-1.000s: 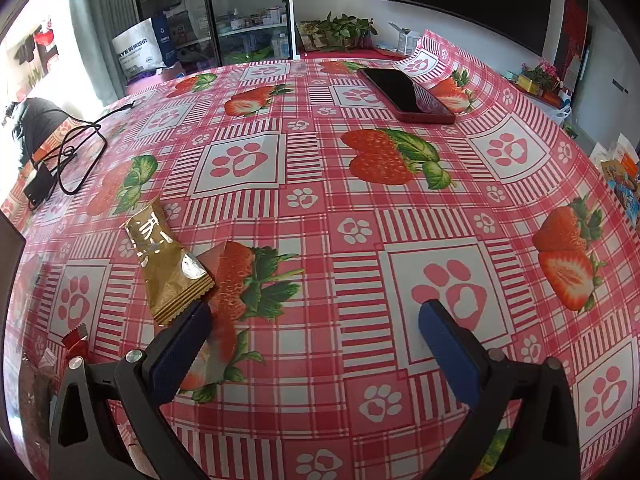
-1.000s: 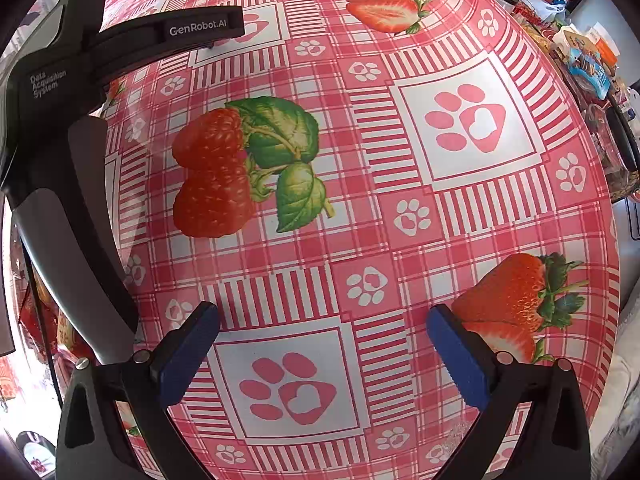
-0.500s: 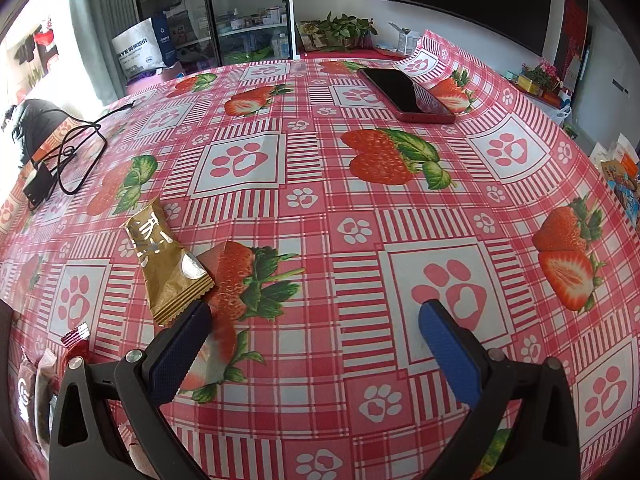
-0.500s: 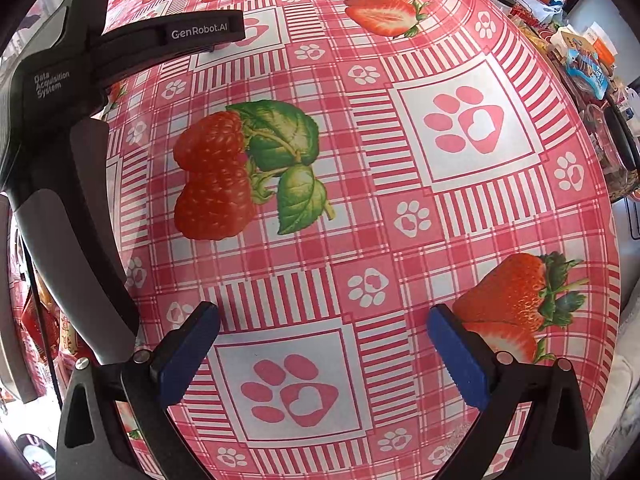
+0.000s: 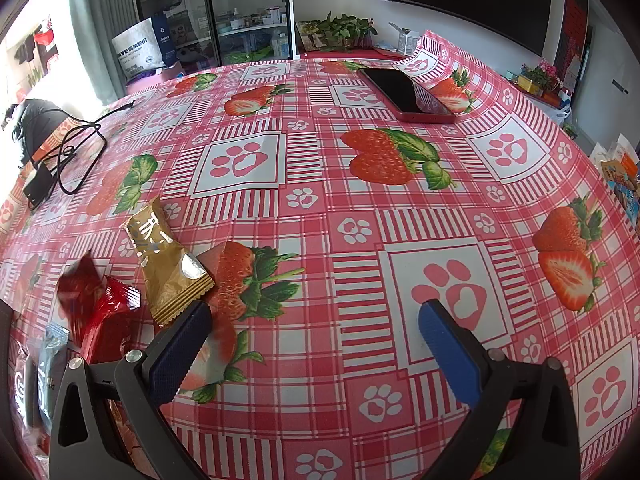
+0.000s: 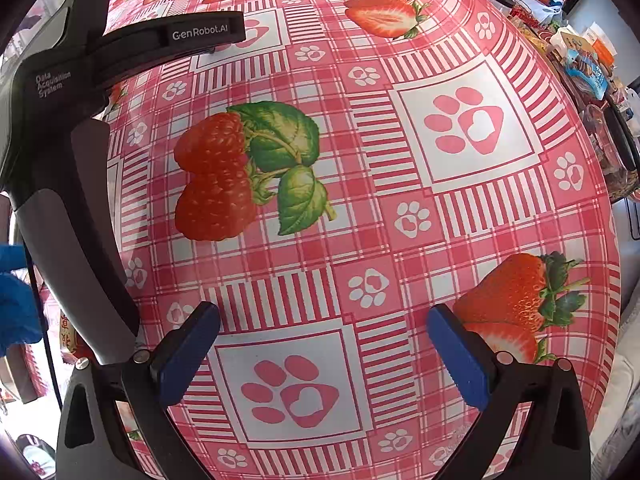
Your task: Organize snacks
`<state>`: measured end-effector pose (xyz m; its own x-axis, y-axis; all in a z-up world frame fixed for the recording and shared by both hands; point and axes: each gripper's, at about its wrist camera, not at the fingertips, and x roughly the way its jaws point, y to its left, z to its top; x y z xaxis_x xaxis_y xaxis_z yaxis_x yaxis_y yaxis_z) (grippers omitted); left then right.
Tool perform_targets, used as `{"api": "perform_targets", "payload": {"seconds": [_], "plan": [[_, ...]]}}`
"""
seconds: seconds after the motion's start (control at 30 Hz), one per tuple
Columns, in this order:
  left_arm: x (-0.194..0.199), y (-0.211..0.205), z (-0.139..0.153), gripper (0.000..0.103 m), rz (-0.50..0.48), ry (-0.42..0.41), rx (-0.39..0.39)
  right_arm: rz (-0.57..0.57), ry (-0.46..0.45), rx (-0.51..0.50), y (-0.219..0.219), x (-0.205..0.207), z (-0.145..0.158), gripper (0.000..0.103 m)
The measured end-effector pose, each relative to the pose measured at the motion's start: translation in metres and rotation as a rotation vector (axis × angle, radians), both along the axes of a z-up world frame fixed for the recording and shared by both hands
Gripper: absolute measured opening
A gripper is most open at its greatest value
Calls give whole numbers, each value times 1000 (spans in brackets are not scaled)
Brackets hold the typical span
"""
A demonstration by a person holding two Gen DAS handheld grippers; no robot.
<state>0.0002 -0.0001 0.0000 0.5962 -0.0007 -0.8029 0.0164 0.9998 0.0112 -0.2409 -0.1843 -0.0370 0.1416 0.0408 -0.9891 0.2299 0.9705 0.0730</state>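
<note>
In the left wrist view a gold snack packet (image 5: 166, 264) lies flat on the strawberry tablecloth (image 5: 360, 208), just beyond my left gripper's left finger. A red snack packet (image 5: 102, 312) lies to its left, partly blurred. A grey-blue packet (image 5: 50, 376) sits at the far left edge. A strawberry-print wrapper (image 5: 222, 312) lies under the left fingertip. My left gripper (image 5: 314, 334) is open and empty. My right gripper (image 6: 322, 338) is open and empty over bare cloth; the left gripper's black body (image 6: 60, 120) fills that view's left side.
A dark phone in a red case (image 5: 406, 94) lies at the far side of the table. A black cable and charger (image 5: 60, 160) lie at the left. Snack boxes and clutter (image 6: 588, 64) stand beyond the table's right edge.
A red packet has appeared at the left beside the gold packet, blurred as if just landed. More packets show at the far left edge. Both grippers have hardly moved.
</note>
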Motion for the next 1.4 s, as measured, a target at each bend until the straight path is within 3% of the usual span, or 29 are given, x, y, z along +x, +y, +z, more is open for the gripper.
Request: {"api": "perform_targets", "payload": {"seconds": [0.27,0.37,0.47,0.53,0.63,0.73,0.83,0.87,0.97,1.1,1.27,1.4], "plan": [[0,0,0,103,0,0,1,5,90,39,-4,8,-3,103],[3,-2,1,103,0,22,22,8,131,10,-5,14,-7,103],[18,-4,4,103,-68,243,40,11,130,4,-6,17,-7,103],[30,-7,2,103,-124,347,48,11,121,0,-6,15,-8,103],[34,-3,2,103,-169,447,57,14,145,16,-5,14,-8,103],[30,21,41,103,-185,497,51,16,154,15,-6,17,-8,103],[10,64,79,103,-201,472,52,17,136,20,-5,13,-7,103],[-6,72,69,103,-190,425,77,17,135,20,-5,14,-8,103],[-43,119,63,103,-175,469,77,16,144,27,-4,9,-8,103],[-95,156,51,103,-220,536,130,-14,252,48,-4,15,-9,103],[-128,148,42,103,-389,531,250,-95,261,102,5,19,-1,103],[-129,128,34,103,-485,514,254,-133,229,181,27,20,14,103]]}}
